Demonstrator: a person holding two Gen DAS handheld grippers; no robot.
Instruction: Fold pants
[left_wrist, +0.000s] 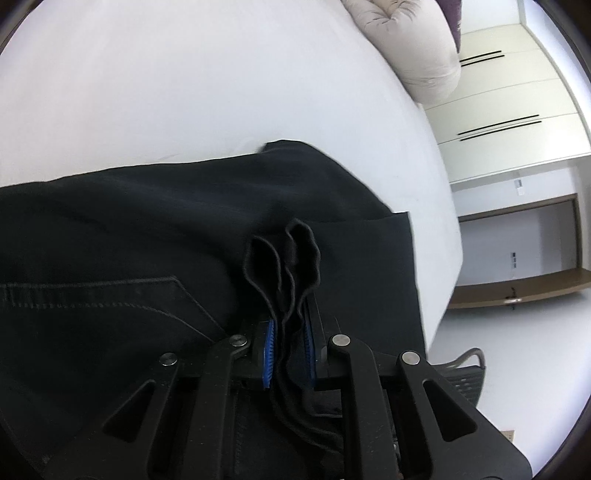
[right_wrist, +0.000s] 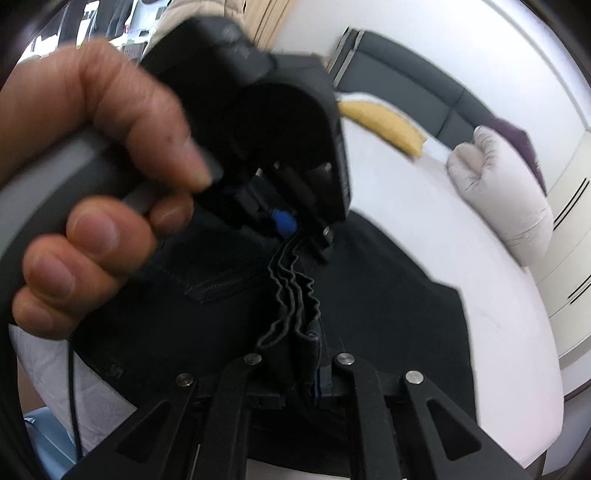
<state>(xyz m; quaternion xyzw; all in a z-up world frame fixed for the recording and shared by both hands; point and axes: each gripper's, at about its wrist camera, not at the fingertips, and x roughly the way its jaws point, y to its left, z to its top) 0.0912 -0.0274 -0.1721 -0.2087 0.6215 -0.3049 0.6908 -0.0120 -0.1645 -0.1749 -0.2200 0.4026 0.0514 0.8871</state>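
Left hand-held gripper (left_wrist: 290, 345): blue pads clamped on a bunched, wavy edge of the black pants (left_wrist: 147, 229). Right hand-held gripper (right_wrist: 301, 363) closed on the same gathered edge, facing the left one, which a hand (right_wrist: 92, 177) grips. Pants lie spread on the white bed (left_wrist: 203, 85); stitched pocket visible. Beige pillow (left_wrist: 417, 48) further up the bed, white cabinets (left_wrist: 517, 110) beyond.

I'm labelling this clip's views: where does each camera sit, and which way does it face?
Left wrist: on the left hand-held gripper, facing along its fingers at bunched black denim pants on a white bed.
Right wrist: on the right hand-held gripper, facing the left hand opposite.
Shared: pants, bed, grey pillow.
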